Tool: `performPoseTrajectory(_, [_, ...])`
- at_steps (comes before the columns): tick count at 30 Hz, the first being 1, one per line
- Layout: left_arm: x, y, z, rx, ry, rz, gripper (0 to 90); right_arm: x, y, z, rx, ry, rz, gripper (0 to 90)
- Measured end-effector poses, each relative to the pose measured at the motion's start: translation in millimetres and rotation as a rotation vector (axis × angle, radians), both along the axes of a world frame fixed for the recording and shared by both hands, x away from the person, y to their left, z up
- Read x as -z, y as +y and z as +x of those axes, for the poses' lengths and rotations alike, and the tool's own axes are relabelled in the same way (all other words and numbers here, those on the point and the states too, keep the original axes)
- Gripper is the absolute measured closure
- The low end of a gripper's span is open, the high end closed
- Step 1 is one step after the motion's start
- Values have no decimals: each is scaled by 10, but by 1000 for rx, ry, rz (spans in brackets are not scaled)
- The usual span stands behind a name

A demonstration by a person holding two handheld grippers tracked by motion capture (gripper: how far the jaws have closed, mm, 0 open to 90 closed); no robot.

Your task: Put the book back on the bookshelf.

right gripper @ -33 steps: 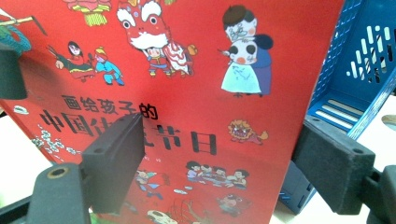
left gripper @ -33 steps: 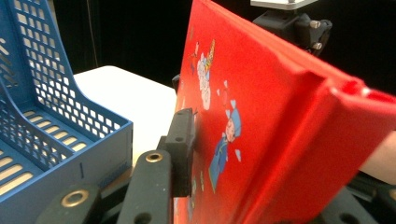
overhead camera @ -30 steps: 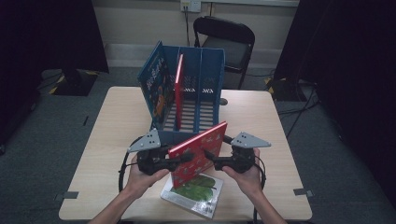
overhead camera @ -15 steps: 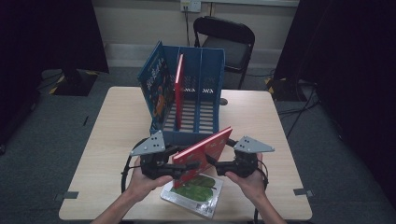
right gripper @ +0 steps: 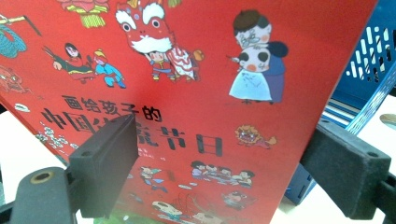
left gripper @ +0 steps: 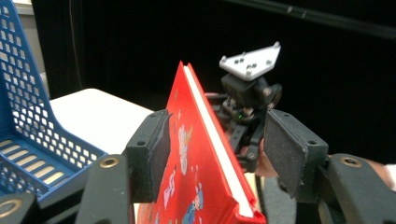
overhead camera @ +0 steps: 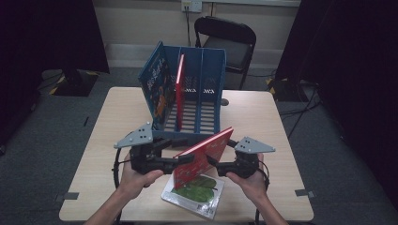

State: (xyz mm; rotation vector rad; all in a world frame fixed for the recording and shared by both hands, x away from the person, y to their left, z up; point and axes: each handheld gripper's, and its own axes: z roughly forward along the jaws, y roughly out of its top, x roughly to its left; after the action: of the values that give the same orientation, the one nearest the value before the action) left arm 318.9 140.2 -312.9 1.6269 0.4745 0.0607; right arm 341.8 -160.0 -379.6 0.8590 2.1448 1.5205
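Left claw (overhead camera: pixel 185 159) just opened around red book (overhead camera: pixel 204 151).

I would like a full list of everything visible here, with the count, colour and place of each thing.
table: one, light wood, centre of the room
file rack: one, blue, far half of the table
standing book: one, red, upright in the rack
picture book: one, blue, leaning at the rack's left side
lifted book: one, red, tilted between the two grippers
flat book: one, green cover, lying on the near table edge
chair: one, black, behind the table
wall socket: one, white, on the far wall
left gripper: one, black; its jaws have just been opening, around the lifted book
right gripper: one, black, jaws wide, at the lifted book's cover
hands: two, holding the grippers
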Motion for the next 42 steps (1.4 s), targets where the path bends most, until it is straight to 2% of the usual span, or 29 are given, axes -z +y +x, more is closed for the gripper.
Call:
performPoseTrajectory(4, [-51,105,4,-13,-11,-14,420,3,-7,14,-1,7,1,135])
performPoseTrajectory(8, [-74,219,38,-57,-19,-14,415,4,-12,20,1,9,2,135])
performPoseTrajectory(11, [-29,283,106,-107,-7,34,398,-2,-14,22,4,12,2,136])
performPoseTrajectory(12, [11,292,132,-111,-6,34,398,-5,-15,23,4,13,5,138])
performPoseTrajectory(15, [146,290,232,-118,21,86,393,-27,-19,22,6,9,14,143])
performPoseTrajectory(17, [249,276,281,-129,38,97,386,-43,-22,22,11,3,16,156])
performPoseTrajectory(20, [382,210,326,-128,55,163,373,-57,-23,28,17,-1,17,188])
performPoseTrajectory(25, [540,126,382,-118,98,209,352,-62,-14,43,16,5,23,204])
performPoseTrajectory(30, [632,90,418,-105,129,211,352,-65,-28,69,4,26,35,206])
performPoseTrajectory(37, [643,80,406,-104,130,198,351,-64,-36,104,-17,45,46,212])
performPoseTrajectory(42, [660,56,402,-100,133,203,355,-60,-29,118,-29,60,54,212])
